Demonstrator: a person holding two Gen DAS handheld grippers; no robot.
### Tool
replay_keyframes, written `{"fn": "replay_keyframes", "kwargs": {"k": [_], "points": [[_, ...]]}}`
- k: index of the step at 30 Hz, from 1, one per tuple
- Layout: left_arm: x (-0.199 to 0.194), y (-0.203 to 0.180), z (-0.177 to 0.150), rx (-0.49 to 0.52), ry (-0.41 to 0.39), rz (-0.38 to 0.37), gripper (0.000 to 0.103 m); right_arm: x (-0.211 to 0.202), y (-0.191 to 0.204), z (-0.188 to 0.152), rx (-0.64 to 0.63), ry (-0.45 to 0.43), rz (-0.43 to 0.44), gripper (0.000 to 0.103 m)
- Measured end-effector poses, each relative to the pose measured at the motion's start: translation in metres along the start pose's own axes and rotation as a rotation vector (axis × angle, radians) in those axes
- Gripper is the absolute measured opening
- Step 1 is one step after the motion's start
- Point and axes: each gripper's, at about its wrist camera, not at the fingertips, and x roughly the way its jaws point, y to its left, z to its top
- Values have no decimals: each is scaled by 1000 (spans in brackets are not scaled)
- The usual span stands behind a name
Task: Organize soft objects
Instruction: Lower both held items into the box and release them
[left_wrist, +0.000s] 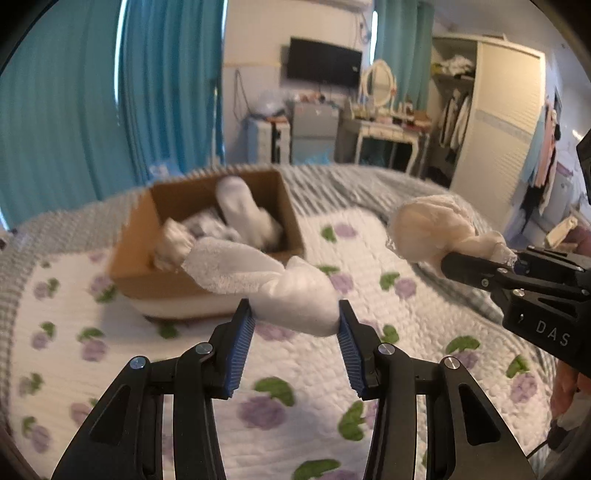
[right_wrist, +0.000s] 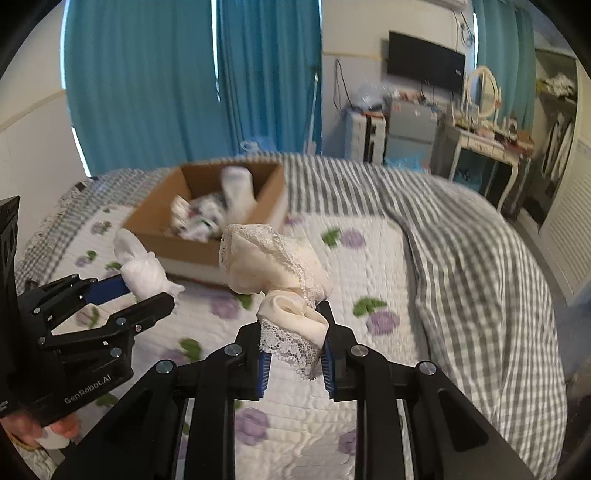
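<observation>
My left gripper (left_wrist: 295, 317) is shut on a rolled white sock bundle (left_wrist: 291, 295) and holds it above the bed, just in front of the cardboard box (left_wrist: 147, 258). It also shows in the right wrist view (right_wrist: 142, 275). My right gripper (right_wrist: 293, 332) is shut on a cream lace-trimmed bundle (right_wrist: 273, 262), held above the bed to the right of the box (right_wrist: 155, 229); this bundle shows in the left wrist view (left_wrist: 432, 232). The box holds several rolled white and patterned soft items (left_wrist: 240, 218).
The bed has a white quilt with purple flowers (left_wrist: 295, 406) and a grey checked blanket (right_wrist: 461, 251) on its right side. Blue curtains, a dressing table (left_wrist: 384, 129) and a wardrobe (left_wrist: 487, 122) stand beyond the bed.
</observation>
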Motion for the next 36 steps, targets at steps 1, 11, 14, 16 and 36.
{"fn": "replay_keyframes", "kwargs": {"k": [1, 11, 14, 16, 36], "points": [[-7, 3, 3, 1, -13, 6, 44, -6, 6, 5, -9, -13, 3, 22], [-40, 49, 38, -26, -111, 72, 44, -22, 53, 56, -73, -92, 73, 22], [-34, 65, 48, -22, -119, 98, 44, -12, 63, 73, -77, -110, 99, 22], [-27, 72, 54, -18, -120, 112, 44, -1, 68, 85, -81, -115, 109, 22], [127, 111, 78, 74, -11, 99, 46, 191, 62, 143, 6, 7, 191, 22]]}}
